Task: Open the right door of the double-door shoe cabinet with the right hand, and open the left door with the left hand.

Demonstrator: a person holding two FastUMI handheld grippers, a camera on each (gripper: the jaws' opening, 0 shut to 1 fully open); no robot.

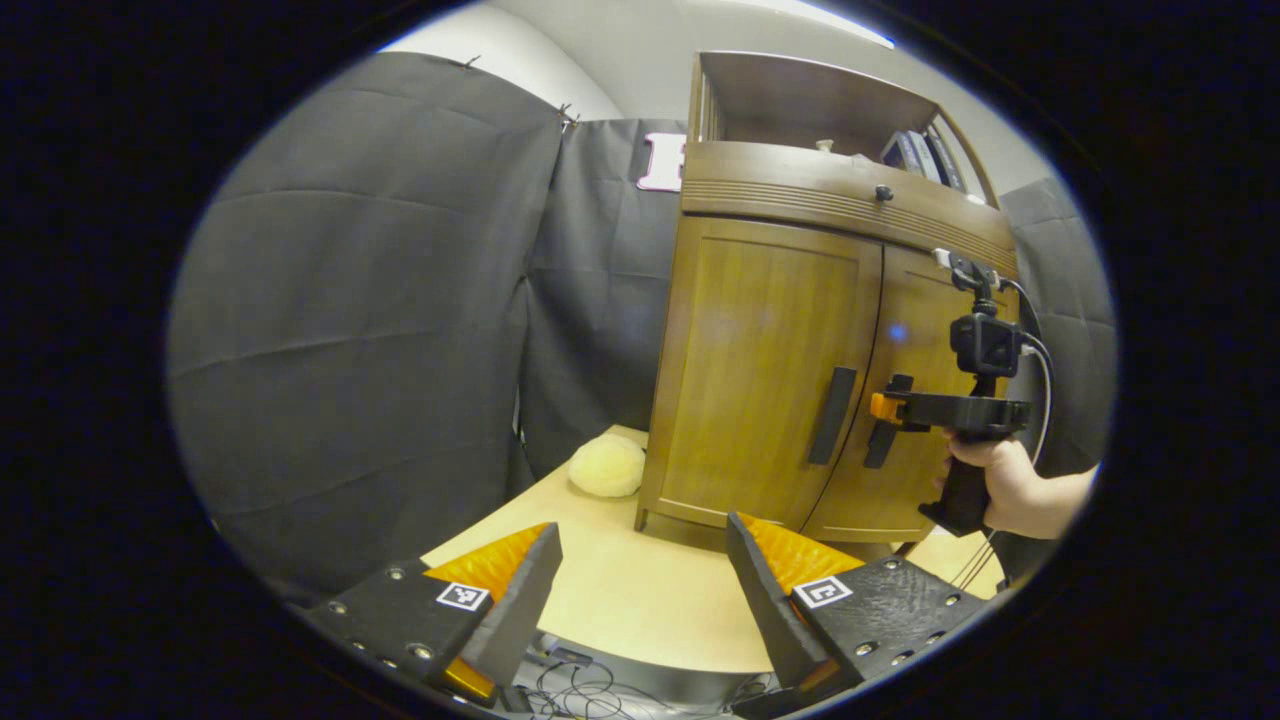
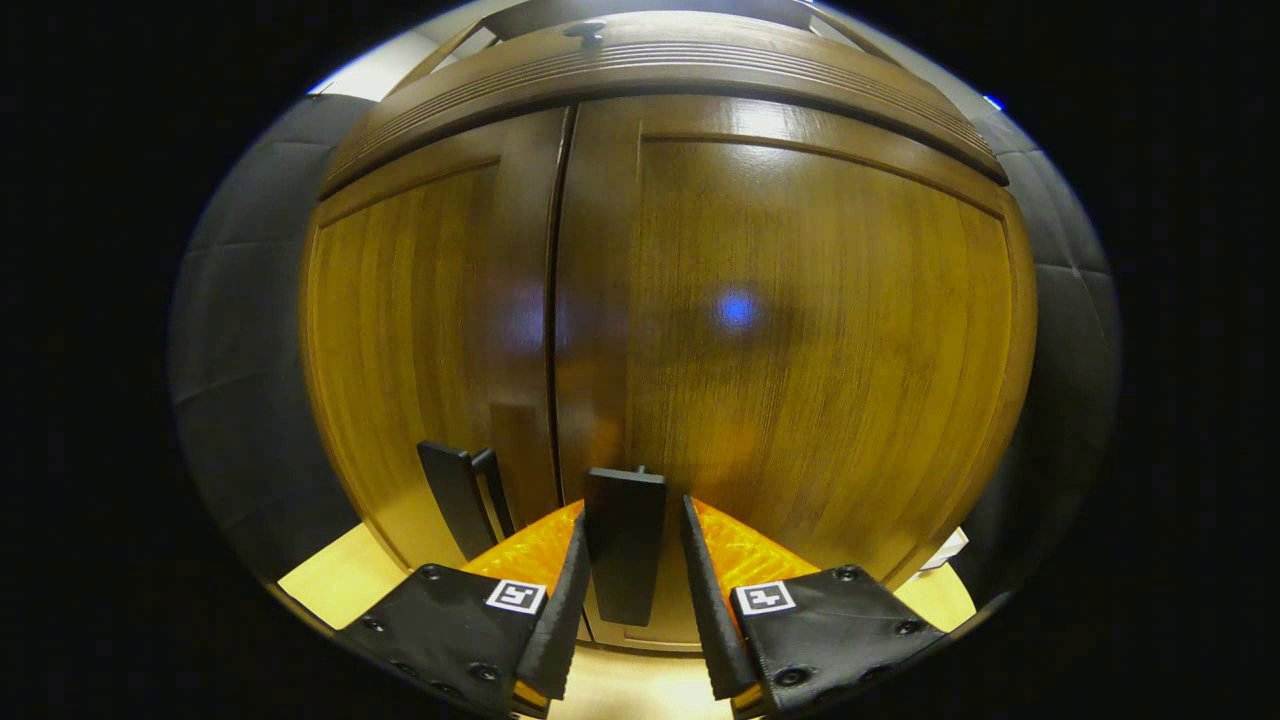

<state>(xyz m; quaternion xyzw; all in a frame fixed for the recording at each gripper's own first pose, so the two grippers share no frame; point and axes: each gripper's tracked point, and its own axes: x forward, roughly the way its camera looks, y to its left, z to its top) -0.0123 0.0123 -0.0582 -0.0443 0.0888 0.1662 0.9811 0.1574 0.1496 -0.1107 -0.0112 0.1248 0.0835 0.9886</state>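
The wooden shoe cabinet (image 1: 770, 330) stands on the table with both doors closed. In the left gripper view my left gripper (image 1: 640, 570) is open and well short of the left door (image 1: 760, 360) and its dark vertical handle (image 1: 832, 415). A hand (image 1: 1010, 485) holds the right gripper (image 1: 890, 405) at the right door's handle (image 1: 880, 445). In the right gripper view my right gripper (image 2: 632, 520) is open, its fingers closely straddling the right door's handle (image 2: 625, 550), with a thin gap on the right side. The left door's handle (image 2: 455, 495) is just to the left.
A pale round plush object (image 1: 607, 465) lies on the light wooden table (image 1: 640, 610) beside the cabinet's left foot. Cables (image 1: 580, 690) hang at the table's near edge. A drawer with a knob (image 1: 884, 192) and an open shelf sit above the doors.
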